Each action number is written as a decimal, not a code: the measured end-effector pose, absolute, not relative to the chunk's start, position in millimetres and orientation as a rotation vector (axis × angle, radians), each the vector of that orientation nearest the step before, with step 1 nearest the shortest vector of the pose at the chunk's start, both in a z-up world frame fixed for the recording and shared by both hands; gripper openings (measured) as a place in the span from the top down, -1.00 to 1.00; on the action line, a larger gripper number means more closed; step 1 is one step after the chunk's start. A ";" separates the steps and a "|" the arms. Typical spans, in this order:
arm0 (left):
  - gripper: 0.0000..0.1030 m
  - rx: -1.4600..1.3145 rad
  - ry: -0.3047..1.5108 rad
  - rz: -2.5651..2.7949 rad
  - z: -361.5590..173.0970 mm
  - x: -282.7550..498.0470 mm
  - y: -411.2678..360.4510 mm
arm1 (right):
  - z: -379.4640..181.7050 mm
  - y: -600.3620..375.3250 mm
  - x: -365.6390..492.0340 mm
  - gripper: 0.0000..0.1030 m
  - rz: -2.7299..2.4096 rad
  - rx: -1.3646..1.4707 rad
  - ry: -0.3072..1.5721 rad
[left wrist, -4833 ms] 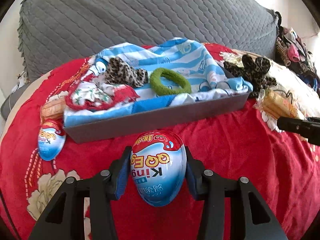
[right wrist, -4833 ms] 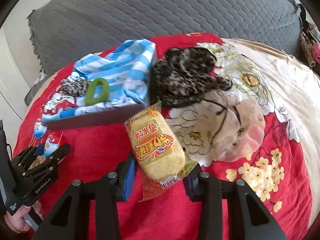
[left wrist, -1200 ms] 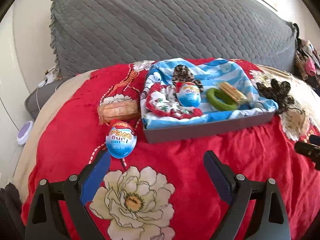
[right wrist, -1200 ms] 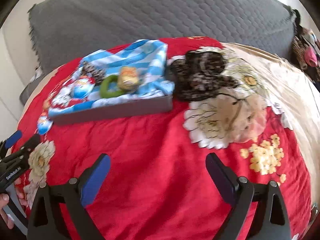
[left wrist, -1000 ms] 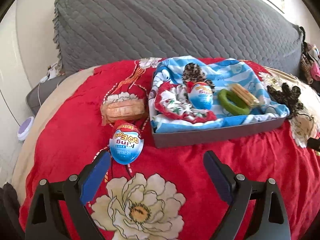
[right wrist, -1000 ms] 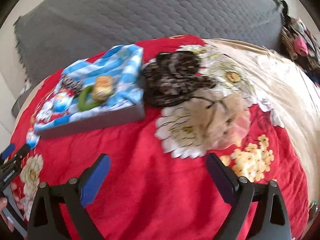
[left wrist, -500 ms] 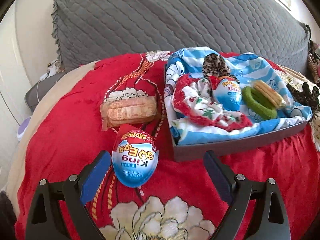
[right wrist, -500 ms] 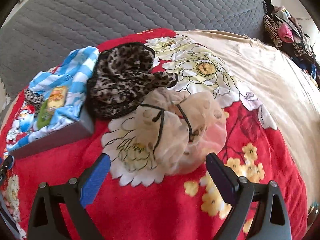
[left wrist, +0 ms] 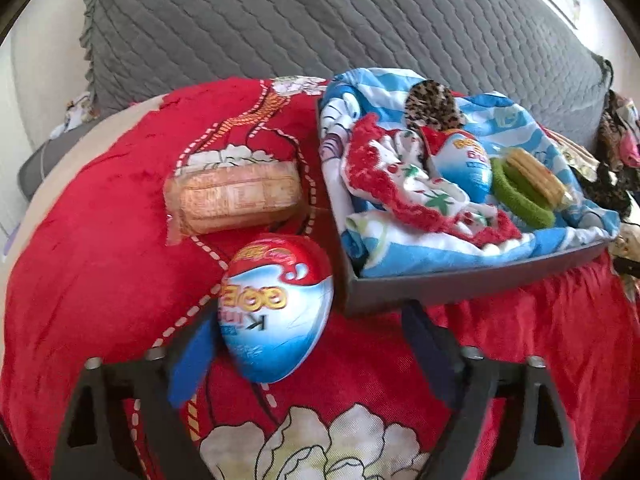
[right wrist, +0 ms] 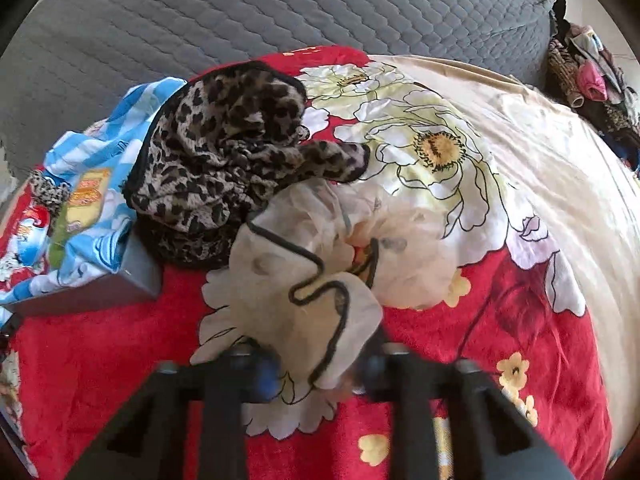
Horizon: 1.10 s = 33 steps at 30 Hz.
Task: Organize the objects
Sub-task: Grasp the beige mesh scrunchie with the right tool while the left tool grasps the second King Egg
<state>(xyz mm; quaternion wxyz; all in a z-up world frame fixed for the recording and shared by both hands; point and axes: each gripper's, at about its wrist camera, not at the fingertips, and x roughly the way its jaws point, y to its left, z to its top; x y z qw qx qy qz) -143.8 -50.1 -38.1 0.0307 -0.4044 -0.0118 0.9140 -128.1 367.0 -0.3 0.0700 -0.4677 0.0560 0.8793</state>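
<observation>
A red, white and blue toy egg (left wrist: pixel 276 308) lies on the red blanket between the open jaws of my left gripper (left wrist: pixel 308 350), close to the left pad. A wrapped snack (left wrist: pixel 234 200) lies behind it. The grey tray (left wrist: pixel 472 284) holds blue striped cloth, a second egg (left wrist: pixel 464 164), a green ring (left wrist: pixel 520 196) and a yellow snack (left wrist: pixel 534 174). My right gripper (right wrist: pixel 316 370) has its jaws narrowed around the near edge of a sheer cream cloth with black trim (right wrist: pixel 328 264). A leopard-print cloth (right wrist: pixel 236 152) lies behind it.
A grey quilted cushion (left wrist: pixel 320 20) backs the bed. The tray's corner (right wrist: pixel 136 272) is left of the cream cloth. Piled clothes (right wrist: pixel 588 76) lie at the far right. Beige floral blanket (right wrist: pixel 560 184) spreads to the right.
My left gripper moved forward so the loose egg now lies between its jaws. My right gripper moved up to the cream cloth and its jaws narrowed around the cloth's edge.
</observation>
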 end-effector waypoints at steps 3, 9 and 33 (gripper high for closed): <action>-0.14 -1.271 -0.052 2.789 -39.7 -142.4 -57.5 | 0.0 369.5 -126.5 0.72 2.665 -1.418 0.177; 0.07 -1.286 -0.060 2.765 -37.2 -141.7 -65.7 | 2.1 364.4 -121.8 0.85 2.685 -1.415 0.155; 0.09 -1.242 -0.067 2.761 -28.0 -132.9 -68.9 | 26.8 362.8 -100.1 0.93 2.773 -1.327 0.268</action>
